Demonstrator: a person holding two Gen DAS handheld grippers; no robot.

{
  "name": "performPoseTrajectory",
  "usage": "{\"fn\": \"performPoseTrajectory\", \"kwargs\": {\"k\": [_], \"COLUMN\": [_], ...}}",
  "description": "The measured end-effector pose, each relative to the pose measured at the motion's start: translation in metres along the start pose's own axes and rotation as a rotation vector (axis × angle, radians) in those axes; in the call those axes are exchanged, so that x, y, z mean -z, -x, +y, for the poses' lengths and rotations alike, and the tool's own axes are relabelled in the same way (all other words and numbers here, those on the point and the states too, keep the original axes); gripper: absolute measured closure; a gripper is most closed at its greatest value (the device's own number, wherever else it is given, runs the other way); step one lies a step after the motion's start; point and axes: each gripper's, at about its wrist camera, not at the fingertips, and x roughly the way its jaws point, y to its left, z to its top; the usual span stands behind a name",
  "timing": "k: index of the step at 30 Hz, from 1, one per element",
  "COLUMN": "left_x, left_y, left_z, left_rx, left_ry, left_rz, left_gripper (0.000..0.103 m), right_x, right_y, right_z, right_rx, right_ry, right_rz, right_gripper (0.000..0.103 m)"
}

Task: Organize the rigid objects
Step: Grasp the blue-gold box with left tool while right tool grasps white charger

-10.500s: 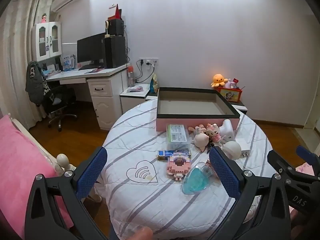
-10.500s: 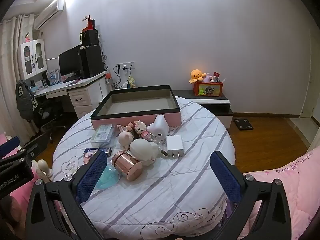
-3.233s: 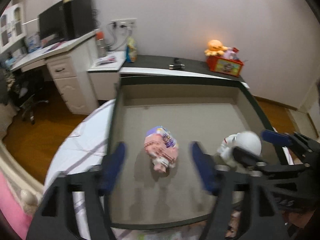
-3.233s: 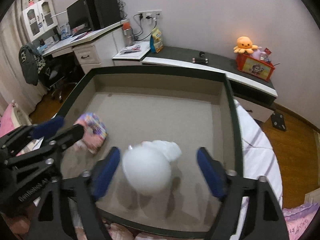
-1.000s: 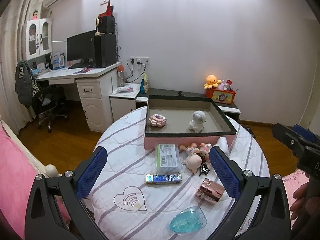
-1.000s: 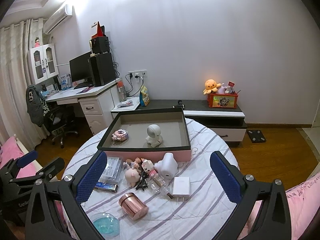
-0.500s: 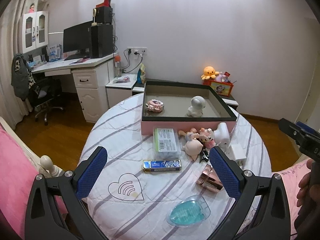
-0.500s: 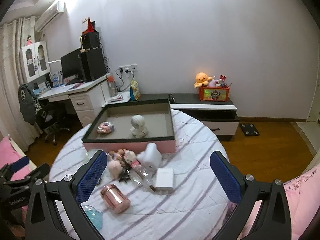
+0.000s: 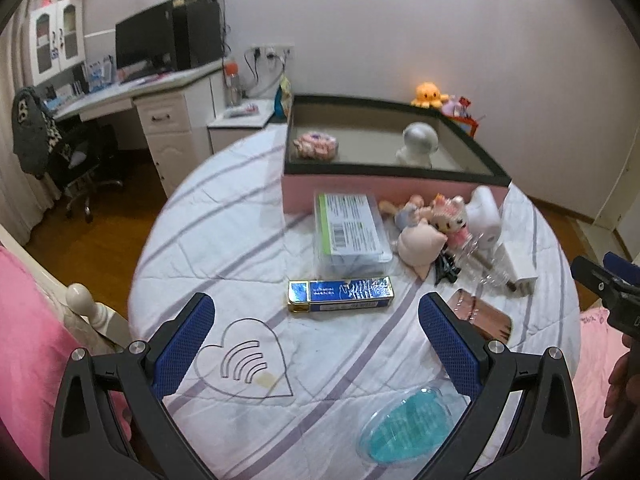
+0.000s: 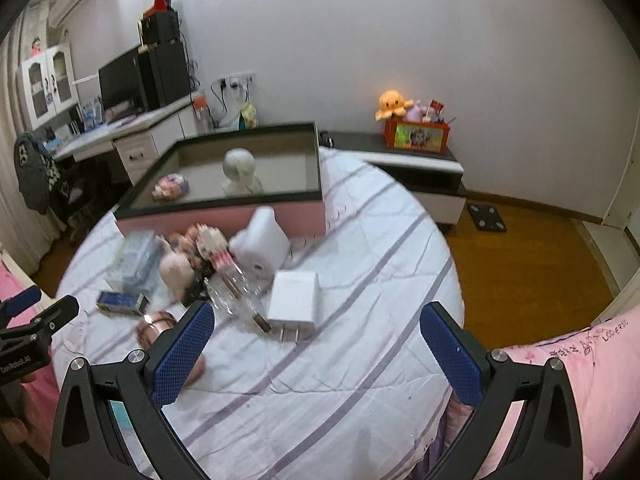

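- Both tongs are hanging spread and empty: the left gripper (image 9: 316, 332) is lining up over the blue box (image 9: 340, 295), the right gripper (image 10: 316, 332) over the white charger (image 10: 294, 306)
- Both pieces are lying loose on the table (image 9: 224, 216), just short of the tray (image 9: 384, 190)
- Closing across each narrow width is looking safest, keeping clear of the glass bottle (image 10: 236, 286) touching the charger

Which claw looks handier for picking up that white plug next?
Probably the right claw: it is open, with the white plug just ahead between its fingers. From the left claw, the plug sits far off to the right.
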Motion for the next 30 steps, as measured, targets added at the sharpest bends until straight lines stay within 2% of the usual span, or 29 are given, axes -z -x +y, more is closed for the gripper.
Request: {"fn": "performPoseTrajectory", "kwargs": {"k": [6, 14, 17, 19, 23, 26, 27, 29, 30], "left_x": [-0.001, -0.001, -0.001, -0.003, -0.008, -0.008, -0.008, -0.008, -0.007], "left_y": [-0.037, -0.073, -0.08, -0.082, -0.089, -0.092, -0.091, -0.088, -0.086], "left_z": [-0.004, -0.009, -0.011, -0.012, -0.015, -0.017, -0.017, -0.014, -0.011], "left_rx": [0.029, 0.014, 0.008, 0.002, 0.011, 0.011, 0.016, 0.032, 0.045], "left_ry": [0.009, 0.023, 0.021, 0.015, 0.008, -0.011, -0.013, -0.009, -0.003], "left_rz": [0.082, 0.159, 0.169, 0.169, 0.176, 0.163, 0.157, 0.143, 0.139], "left_gripper": [0.0, 0.0, 0.0, 0.0, 0.001, 0.011, 0.017, 0.019, 0.019], "right_x": [0.003, -0.002, -0.001, 0.0, 0.003, 0.003, 0.002, 0.001, 0.001], "right_y": [-0.029, -0.066, -0.078, -0.082, -0.091, -0.093, -0.093, -0.09, -0.089], "right_z": [0.0, -0.002, -0.003, -0.004, 0.003, 0.005, 0.004, 0.003, 0.002], "right_rx": [-0.007, -0.04, -0.044, -0.05, -0.05, -0.043, -0.043, -0.053, -0.057], "right_ry": [0.014, 0.019, 0.014, 0.008, 0.035, 0.049, 0.056, 0.062, 0.059], "right_rz": [0.062, 0.132, 0.156, 0.162, 0.181, 0.171, 0.167, 0.158, 0.157], "right_gripper": [0.0, 0.004, 0.012, 0.022, 0.029, 0.034, 0.043, 0.061, 0.062]}}
